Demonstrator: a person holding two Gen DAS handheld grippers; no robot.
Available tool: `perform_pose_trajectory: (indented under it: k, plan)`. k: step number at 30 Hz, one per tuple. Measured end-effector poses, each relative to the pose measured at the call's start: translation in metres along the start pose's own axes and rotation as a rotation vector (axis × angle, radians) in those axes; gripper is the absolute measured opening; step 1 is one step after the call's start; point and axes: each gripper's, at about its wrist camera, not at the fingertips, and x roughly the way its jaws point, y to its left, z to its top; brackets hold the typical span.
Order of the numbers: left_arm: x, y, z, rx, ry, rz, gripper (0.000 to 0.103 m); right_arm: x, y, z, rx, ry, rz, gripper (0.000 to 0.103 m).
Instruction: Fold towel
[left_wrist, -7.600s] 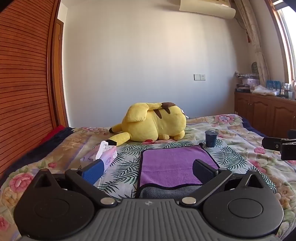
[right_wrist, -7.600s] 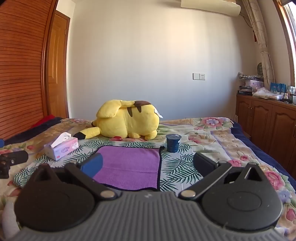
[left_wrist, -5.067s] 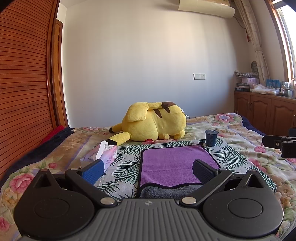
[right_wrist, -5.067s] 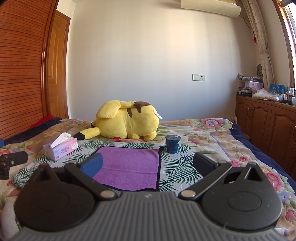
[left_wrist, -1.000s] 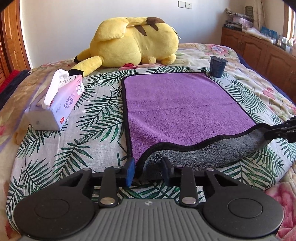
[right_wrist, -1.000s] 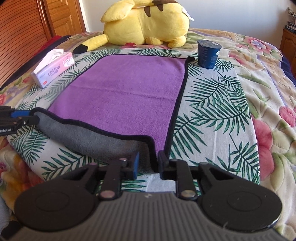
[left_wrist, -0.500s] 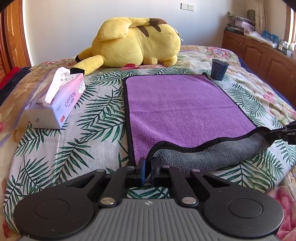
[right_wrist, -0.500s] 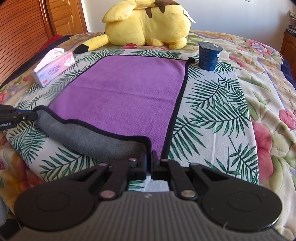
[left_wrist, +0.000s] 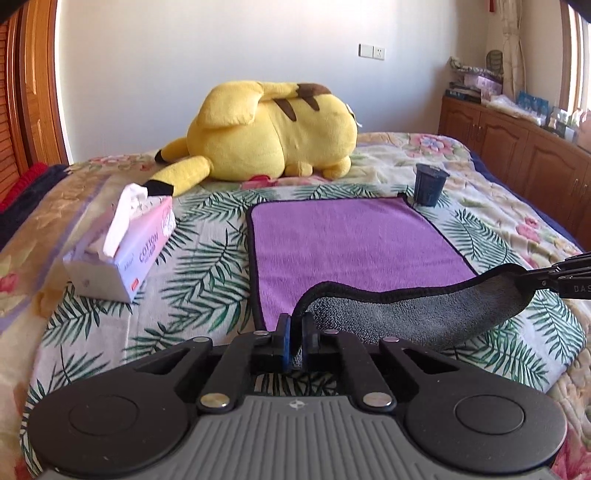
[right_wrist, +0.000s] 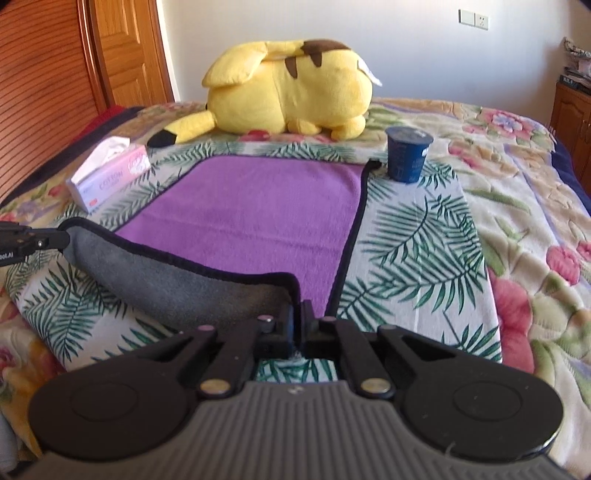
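Observation:
A purple towel (left_wrist: 351, 243) with a black hem and grey underside lies flat on the bed; it also shows in the right wrist view (right_wrist: 258, 218). My left gripper (left_wrist: 295, 328) is shut on its near left corner. My right gripper (right_wrist: 297, 321) is shut on its near right corner. Both corners are lifted, so the near edge hangs between them with the grey side (left_wrist: 424, 314) showing. The right gripper's tip shows at the right edge of the left wrist view (left_wrist: 554, 278); the left gripper's tip shows at the left edge of the right wrist view (right_wrist: 33, 240).
A yellow plush toy (left_wrist: 273, 133) lies beyond the towel's far edge. A dark blue cup (left_wrist: 428, 186) stands at the far right corner. A tissue box (left_wrist: 125, 251) sits left of the towel. Wooden cabinets (left_wrist: 517, 155) line the right wall.
Both grippers came down from above the bed to the towel's near corners, closed on them and are now lifting the near edge, grey side up.

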Motion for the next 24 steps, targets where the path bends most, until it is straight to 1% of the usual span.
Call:
perform_pose_trajectory:
  k: [9,24]
  plan:
    - [0.007,0.001,0.006,0.018,-0.018,0.010,0.000,0.003,-0.001,0.008,-0.020,-0.033,0.002,0.004]
    - [0.002,0.000,0.025,0.029,-0.084,0.004,0.000,-0.002,-0.001,0.024,-0.055,-0.117,0.005,0.004]
